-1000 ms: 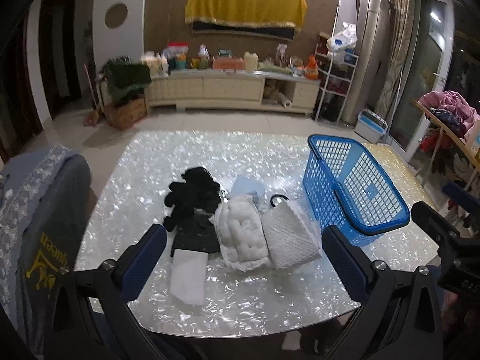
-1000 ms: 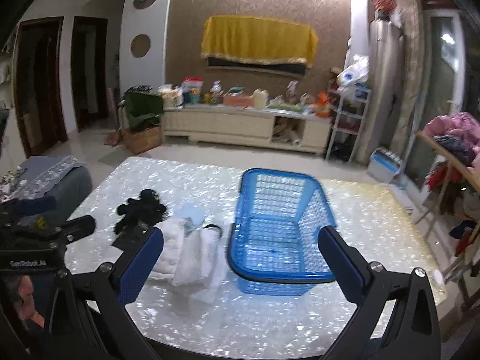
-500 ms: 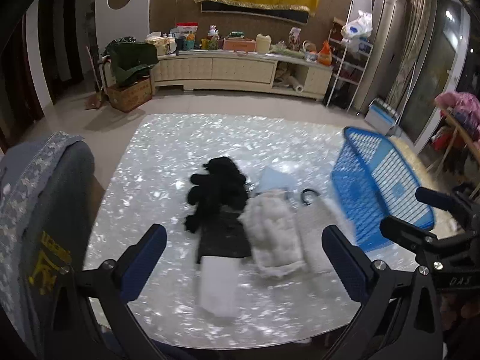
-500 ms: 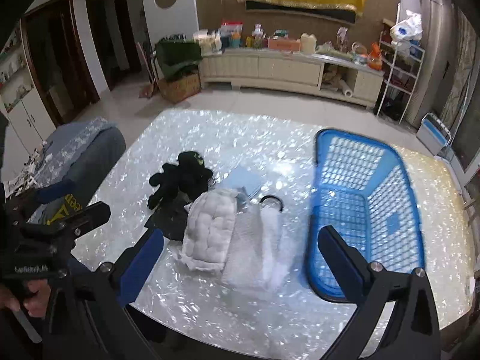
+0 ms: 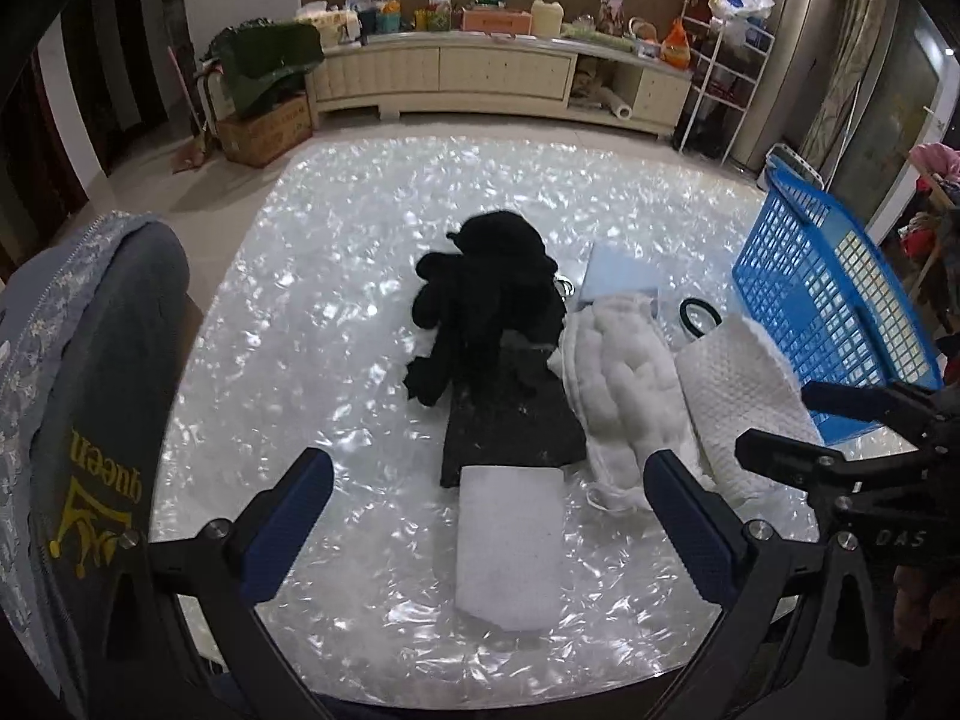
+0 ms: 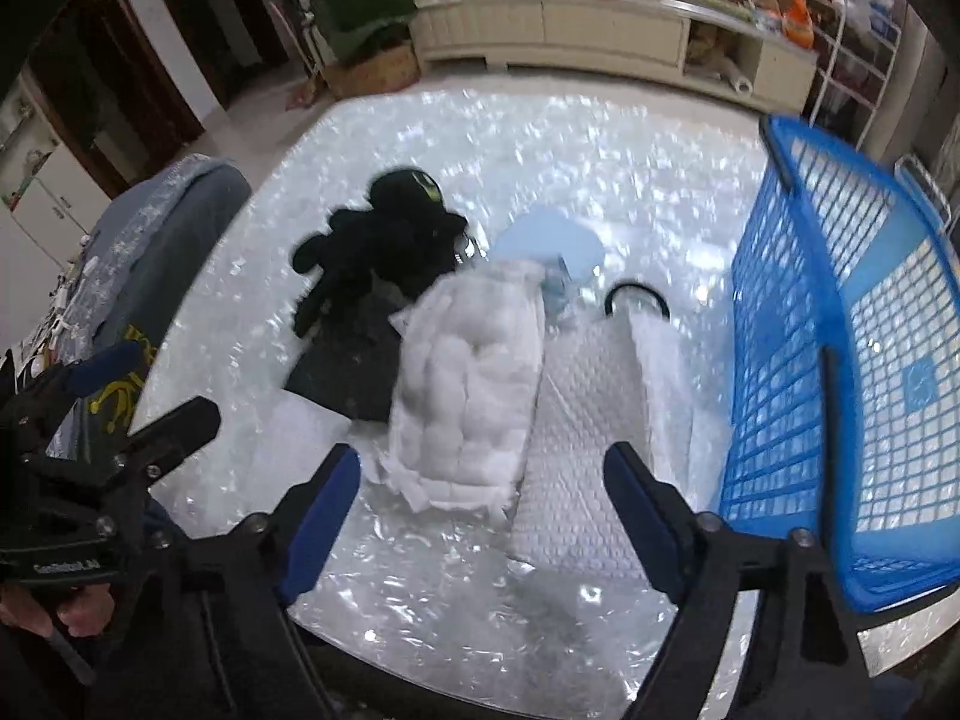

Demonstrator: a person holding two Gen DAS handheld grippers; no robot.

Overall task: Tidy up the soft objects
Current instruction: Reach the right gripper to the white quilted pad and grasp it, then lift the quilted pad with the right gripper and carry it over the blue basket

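Observation:
Soft items lie in a row on the shiny white table [image 5: 360, 324]: a black plush toy [image 5: 480, 294] on a dark cloth [image 5: 510, 420], a small white folded cloth [image 5: 510, 540], a white quilted pad [image 5: 624, 390], a white waffle cloth [image 5: 744, 396] and a pale blue piece [image 5: 621, 273]. A blue plastic basket [image 5: 834, 312] stands at the right. My left gripper [image 5: 489, 516] is open above the small white cloth. My right gripper [image 6: 483, 492] is open over the quilted pad [image 6: 468, 396] and waffle cloth [image 6: 588, 420], beside the basket [image 6: 840, 360].
A grey chair back [image 5: 84, 390] with a yellow print stands at the table's left edge. A black ring [image 5: 699, 315] lies behind the waffle cloth. A long cream sideboard [image 5: 498, 72] with clutter and a wire shelf [image 5: 726, 78] stand behind the table.
Both grippers have moved forward and down toward the table. The soft items now look larger and closer. The right gripper has swung left, away from the basket and over the white cloths.

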